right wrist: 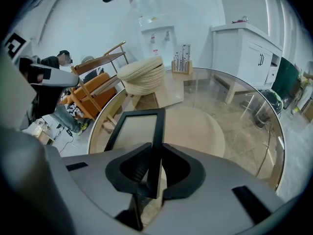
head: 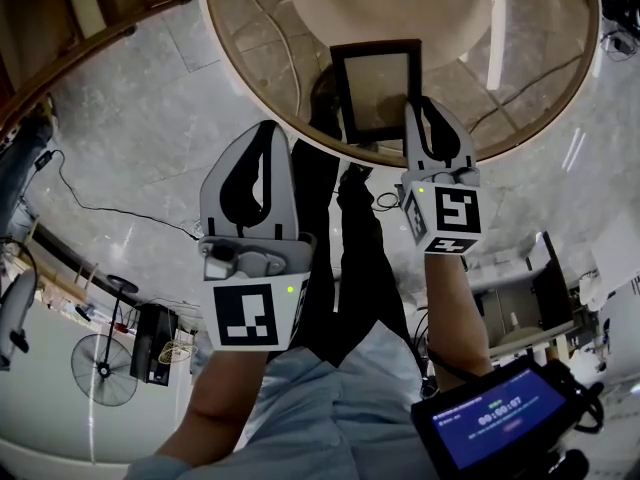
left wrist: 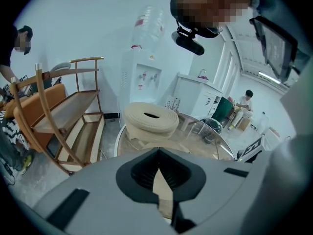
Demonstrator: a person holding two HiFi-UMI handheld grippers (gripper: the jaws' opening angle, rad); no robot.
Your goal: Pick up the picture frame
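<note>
Claws differ: left claw (left wrist: 157,152) closed on nothing, short of the glass counter (head: 520,93); right claw (right wrist: 154,148) clamps the black picture frame (right wrist: 132,129) by its right rail, above the counter's near rim. Likely light, stiff, fragile-paned, so the rail suits gripping.

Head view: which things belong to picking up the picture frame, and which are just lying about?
Job in hand:
black rectangular picture frame
right gripper, shut on the frame's edge
left gripper, shut, empty

Lying about:
round glass table beneath the frame
beige coiled woven drum
wooden shelf rack
black floor fan
white cabinet
</note>
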